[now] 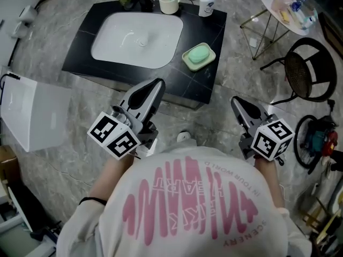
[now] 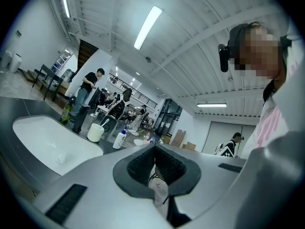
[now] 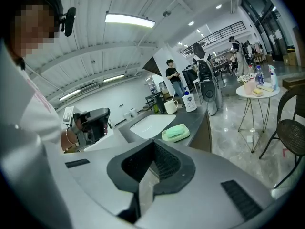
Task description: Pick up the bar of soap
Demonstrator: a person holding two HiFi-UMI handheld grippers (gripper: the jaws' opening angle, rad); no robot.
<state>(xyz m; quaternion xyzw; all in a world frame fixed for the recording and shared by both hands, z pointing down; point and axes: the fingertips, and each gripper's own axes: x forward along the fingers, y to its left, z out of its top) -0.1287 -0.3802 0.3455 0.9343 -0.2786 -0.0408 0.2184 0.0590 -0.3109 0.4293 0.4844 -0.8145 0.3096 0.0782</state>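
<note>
Grey marble floor (image 1: 236,68) surrounded a black counter (image 1: 209,33). Nearest, the left gripper (image 1: 158,84) and right gripper (image 1: 237,103) hung short of the counter's near edge, both jaws clenched on nothing. Farther on, the green bar of soap (image 1: 199,53) lay in its dish (image 1: 186,60), right of the white sink (image 1: 136,39). A cup (image 1: 168,3) and a pump bottle (image 1: 206,3) stood at the far edge.

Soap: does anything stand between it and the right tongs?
Nothing visible does. The soap lies in its dish on the counter, right of the sink. Only bare counter and floor separate it from the right tongs, which are shut and empty.
</note>
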